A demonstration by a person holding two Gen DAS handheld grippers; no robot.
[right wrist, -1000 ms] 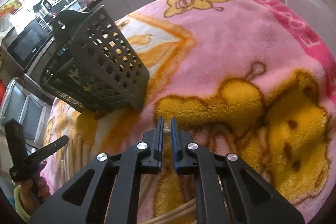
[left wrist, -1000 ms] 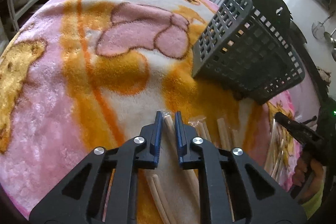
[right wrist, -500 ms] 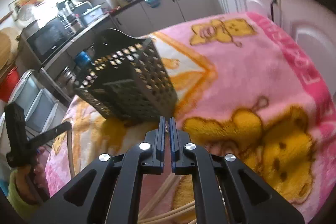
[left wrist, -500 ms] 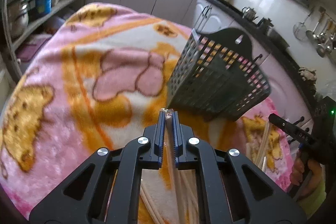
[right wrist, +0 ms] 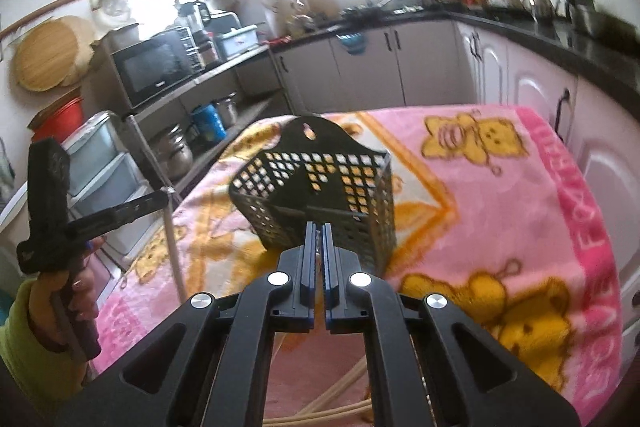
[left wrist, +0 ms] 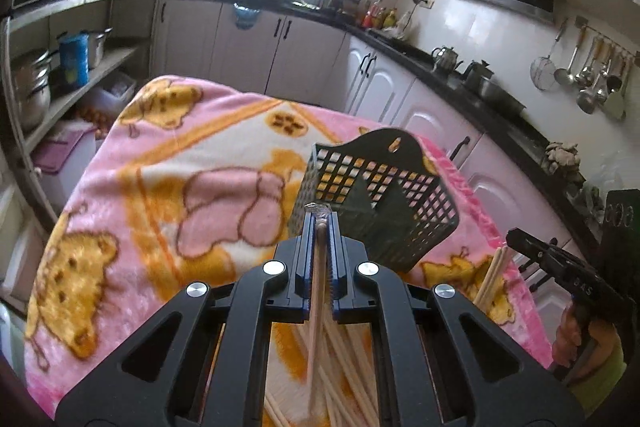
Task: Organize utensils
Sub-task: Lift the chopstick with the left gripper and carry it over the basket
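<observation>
1. Step, as I judge it: get the wrapped chopstick pair (left wrist: 318, 291) in my left gripper (left wrist: 320, 223) into the black mesh basket (left wrist: 372, 203). The basket stands on the pink blanket (left wrist: 160, 187) covering the desk, just ahead of the tip.
2. Left gripper is pinching the pair near its top end. The clear wrapper tip pokes out past the fingers and the rest hangs down toward the loose chopsticks (left wrist: 340, 379) on the blanket.
3. To do it well: rise until the lower end clears the rim, tip the pair near vertical, centre it over the opening, and only then let go. The mesh holes could snag the wrapper.
4. Right gripper (right wrist: 316, 231) has its fingers pressed nearly together. Something thin may sit between them; I cannot tell what.
5. Pose: both grippers are raised above the desk and aimed at the basket from opposite sides, each roughly level and pointing slightly downward.
</observation>
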